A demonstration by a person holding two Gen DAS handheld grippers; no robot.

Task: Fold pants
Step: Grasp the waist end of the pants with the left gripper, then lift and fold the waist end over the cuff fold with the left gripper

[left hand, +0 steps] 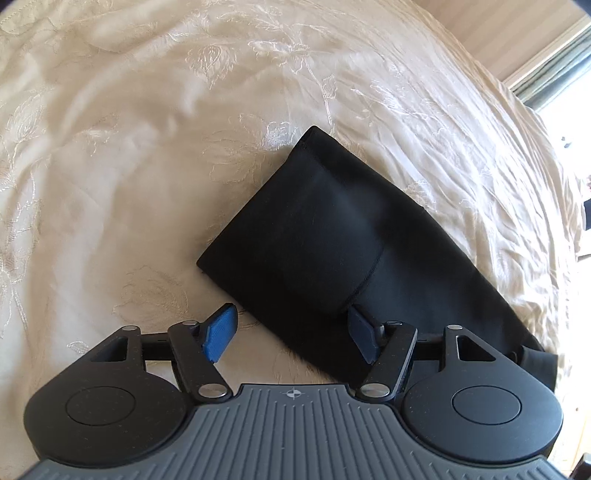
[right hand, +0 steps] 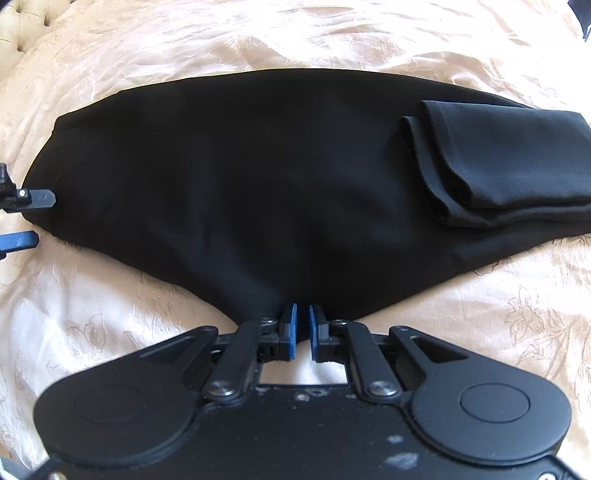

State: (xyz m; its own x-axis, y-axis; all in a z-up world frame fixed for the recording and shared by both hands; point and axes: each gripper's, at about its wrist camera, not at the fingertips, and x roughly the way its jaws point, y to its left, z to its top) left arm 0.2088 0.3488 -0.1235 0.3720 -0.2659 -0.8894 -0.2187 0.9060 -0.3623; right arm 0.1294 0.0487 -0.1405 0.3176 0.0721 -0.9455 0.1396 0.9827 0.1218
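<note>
Cream embroidered bedspread (right hand: 517, 314) covers the whole working surface, rumpled, with a tufted headboard (right hand: 22, 29) at the far left corner of the right wrist view and a bright window (left hand: 554, 66) at the upper right of the left wrist view.

Across it the black pants (right hand: 240, 184) lie flat, their long axis running left to right in front of the right gripper. At the left end of that view the left gripper (right hand: 33, 216) shows as two finger tips spread around the garment's end. Its own camera confirms this: the left gripper (left hand: 291, 334) stands wide apart, one blue pad (left hand: 219, 332) over bare bedspread and the other at the cloth's edge, gripping nothing. From there the pants (left hand: 314, 236) stretch away up and to the right.

In the middle, the right gripper (right hand: 303, 326) is pinched nearly closed on the near edge of the pants, a tuck of black cloth drawn between its pads.

Farther right, the leg ends (right hand: 498, 162) already lie folded back on top of the body of the garment in a neat doubled layer.

Judging by this, the next fold turns on lifting the left end toward the right, so the left gripper is the nearer tool. Fabric looks soft, matte and limp.
</note>
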